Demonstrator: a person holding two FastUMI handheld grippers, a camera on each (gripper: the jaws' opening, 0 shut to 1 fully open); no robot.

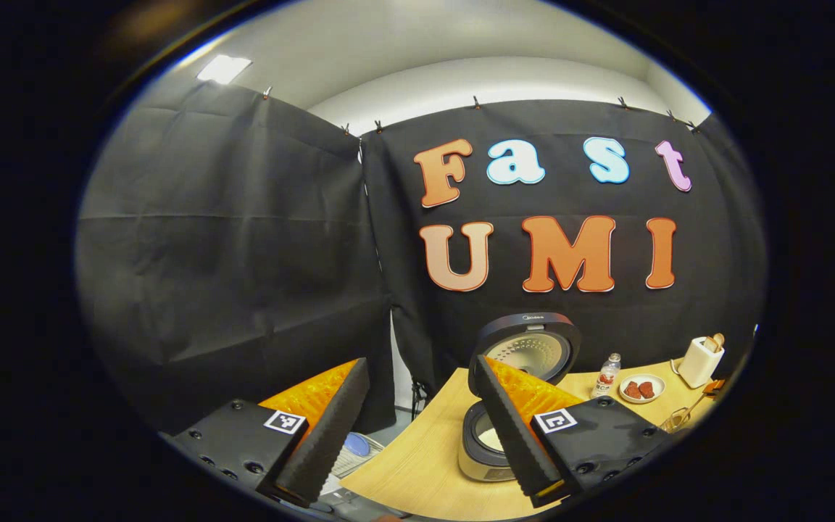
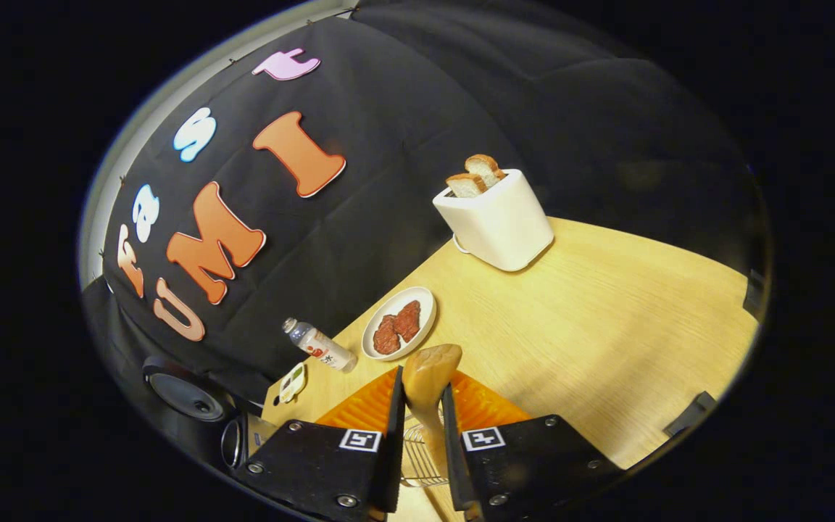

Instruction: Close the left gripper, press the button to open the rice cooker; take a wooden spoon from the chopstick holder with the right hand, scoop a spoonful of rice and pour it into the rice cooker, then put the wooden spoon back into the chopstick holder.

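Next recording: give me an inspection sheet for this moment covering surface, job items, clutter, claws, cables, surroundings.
Surface: wooden table, light grain.
Job's things: rice cooker lid up, inner pot showing; wooden spoon standing above a wire chopstick holder.
Clutter: toaster with two bread slices; plate holding two reddish pieces; small bottle lying down in the right gripper view.
Claws: left claw open, holding nothing; right claw shut on the spoon handle.
Cables: nothing seen.
Surroundings: black cloth wall.
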